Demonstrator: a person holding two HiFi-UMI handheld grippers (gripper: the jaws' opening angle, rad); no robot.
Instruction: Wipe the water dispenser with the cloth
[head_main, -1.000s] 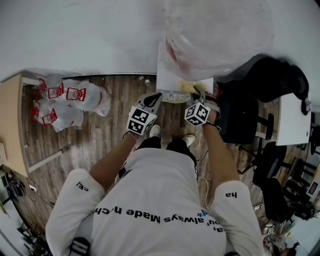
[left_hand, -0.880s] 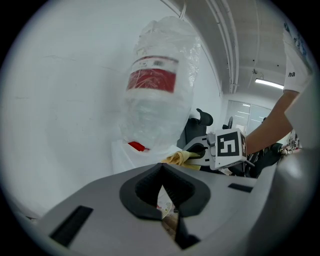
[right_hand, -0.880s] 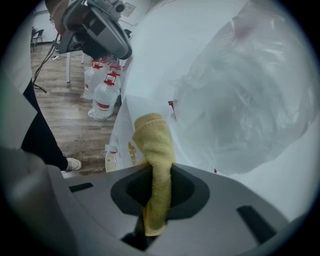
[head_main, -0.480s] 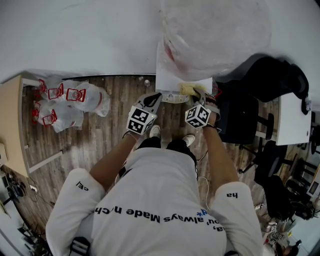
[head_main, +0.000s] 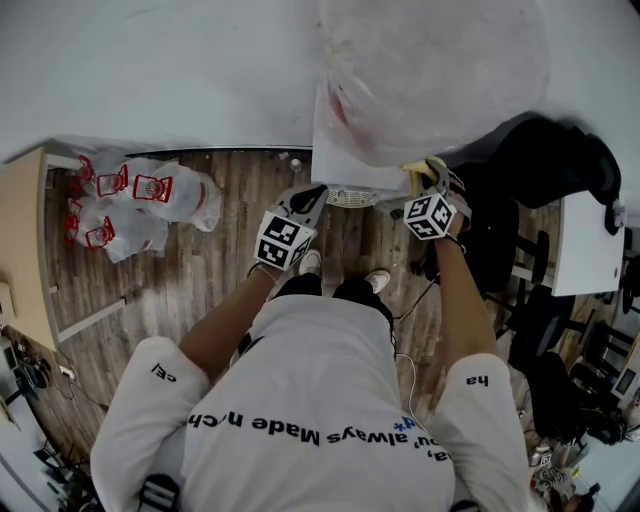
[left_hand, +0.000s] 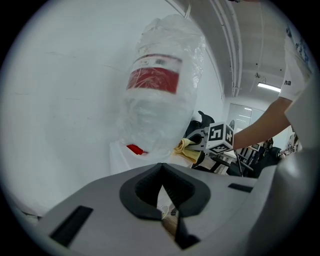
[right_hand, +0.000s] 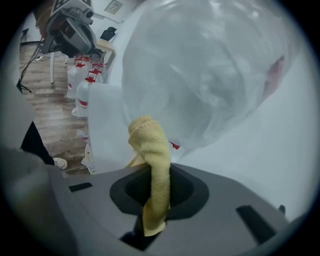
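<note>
The white water dispenser (head_main: 345, 150) stands against the wall, topped by a large bottle (head_main: 430, 70) wrapped in clear plastic. My right gripper (head_main: 431, 180) is shut on a yellow cloth (head_main: 414, 178) at the dispenser's front right corner. In the right gripper view the cloth (right_hand: 152, 155) sticks up from between the jaws of the right gripper (right_hand: 155, 200), its bunched top against the dispenser (right_hand: 107, 125) just under the bottle (right_hand: 200, 65). My left gripper (head_main: 300, 205) hangs in front of the dispenser, shut and holding nothing. The left gripper view shows the left gripper (left_hand: 167, 210), the bottle (left_hand: 160, 100) and the cloth (left_hand: 185, 147).
Bagged water bottles with red labels (head_main: 130, 200) lie on the wooden floor at the left, beside a wooden table edge (head_main: 20, 250). A black chair (head_main: 540, 160) and a white desk (head_main: 585, 240) stand close on the right. A round drip grille (head_main: 350, 197) sits at the dispenser's front.
My right gripper has slid right with the cloth, from the dispenser's front middle to its right corner. The left gripper has stayed put.
</note>
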